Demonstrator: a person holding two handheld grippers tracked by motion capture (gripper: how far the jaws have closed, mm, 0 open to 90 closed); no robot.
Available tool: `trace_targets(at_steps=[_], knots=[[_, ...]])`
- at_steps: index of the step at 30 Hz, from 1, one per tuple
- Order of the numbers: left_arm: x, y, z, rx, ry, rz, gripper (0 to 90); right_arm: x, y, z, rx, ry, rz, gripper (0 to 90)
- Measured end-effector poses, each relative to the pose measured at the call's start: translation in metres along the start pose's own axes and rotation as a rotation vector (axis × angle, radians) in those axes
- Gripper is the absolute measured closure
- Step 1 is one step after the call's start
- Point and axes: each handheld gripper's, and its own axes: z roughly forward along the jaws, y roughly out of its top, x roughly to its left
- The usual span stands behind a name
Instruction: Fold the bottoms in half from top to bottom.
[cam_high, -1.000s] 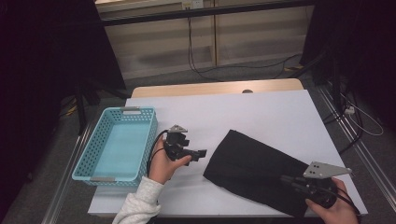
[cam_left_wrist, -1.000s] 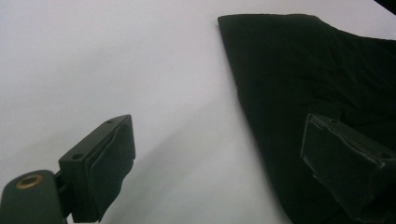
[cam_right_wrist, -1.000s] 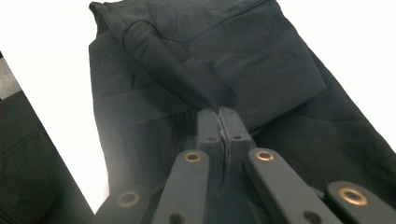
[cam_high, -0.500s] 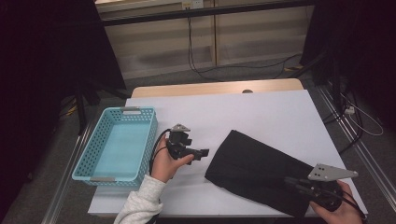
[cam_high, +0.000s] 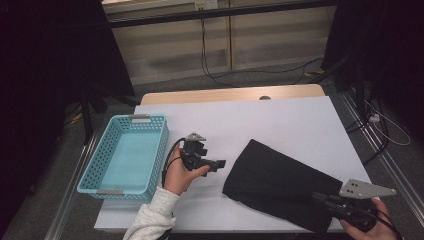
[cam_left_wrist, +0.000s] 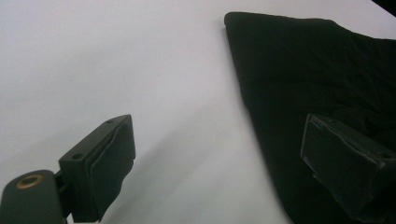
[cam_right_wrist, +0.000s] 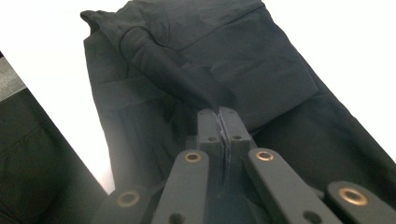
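— What has changed with the right tongs (cam_high: 325, 199)?
— Little: they stay clenched on a fold of the black garment (cam_high: 280, 182) at its near corner, lifting it slightly off the tabletop (cam_high: 280, 125).
— And the left tongs (cam_high: 219, 164)?
— Released, unmoved, the garment's edge just ahead; that side is not yet gripped.

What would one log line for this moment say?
left gripper: open, beside black garment | right gripper: shut on black garment fold | blue basket: at table's left
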Motion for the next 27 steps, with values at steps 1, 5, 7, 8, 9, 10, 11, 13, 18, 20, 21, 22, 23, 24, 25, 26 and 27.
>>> trace_targets(at_steps=[1, 5, 7, 8, 9, 10, 11, 13, 18, 20, 21, 22, 23, 24, 25, 26, 27], knots=[[0.000, 0.000, -0.001, 0.003, -0.004, 0.001, 10.0, 0.000, -0.001, -0.002, 0.000, -0.001, 0.001, 89.0], [-0.001, 0.001, -0.001, -0.001, -0.002, 0.005, 10.0, 0.002, -0.007, -0.012, 0.010, -0.017, -0.005, 88.9], [-0.001, 0.001, -0.001, 0.000, -0.002, 0.005, 10.0, 0.003, -0.010, -0.016, 0.022, -0.018, -0.014, 87.7], [-0.001, 0.001, -0.001, 0.000, 0.000, 0.007, 10.0, 0.003, -0.011, -0.017, 0.034, -0.013, -0.016, 83.1], [-0.002, 0.001, -0.001, 0.001, -0.001, 0.007, 10.0, 0.004, -0.012, -0.017, 0.032, -0.035, -0.014, 77.2], [-0.002, 0.001, -0.001, -0.003, 0.006, 0.006, 10.0, 0.004, -0.011, -0.017, 0.026, -0.042, -0.018, 75.3], [-0.002, 0.001, -0.002, -0.003, -0.002, 0.004, 10.0, 0.004, -0.009, -0.017, 0.021, -0.026, -0.018, 74.8], [-0.003, 0.001, -0.002, -0.001, -0.004, 0.012, 10.0, 0.004, -0.002, -0.015, 0.005, -0.036, -0.023, 71.3], [-0.003, 0.000, -0.001, 0.007, 0.000, 0.011, 10.0, -0.014, 0.012, 0.008, 0.032, -0.095, -0.005, 65.7], [-0.003, -0.001, -0.001, 0.007, 0.002, 0.011, 10.0, -0.026, 0.015, 0.022, 0.042, -0.118, 0.026, 63.5], [-0.003, -0.001, -0.001, 0.005, 0.002, 0.010, 10.0, -0.031, 0.016, 0.029, 0.048, -0.123, 0.036, 62.4], [-0.003, -0.001, -0.001, 0.005, 0.003, 0.010, 10.0, -0.036, 0.018, 0.036, 0.052, -0.128, 0.046, 59.6], [-0.002, -0.002, -0.001, 0.006, 0.003, 0.010, 10.0, -0.041, 0.020, 0.042, 0.055, -0.124, 0.066, 58.6], [-0.002, -0.002, -0.002, 0.006, 0.002, 0.012, 10.0, -0.044, 0.022, 0.049, 0.059, -0.115, 0.067, 58.6], [-0.002, -0.002, -0.002, 0.006, 0.006, 0.011, 10.0, -0.047, 0.023, 0.054, 0.065, -0.117, 0.064, 57.8], [-0.001, -0.002, -0.002, 0.015, 0.001, 0.015, 10.0, -0.049, 0.025, 0.059, 0.069, -0.120, 0.063, 56.1], [-0.001, -0.003, -0.002, 0.010, 0.003, 0.012, 10.0, -0.050, 0.027, 0.064, 0.077, -0.122, 0.061, 55.7]])
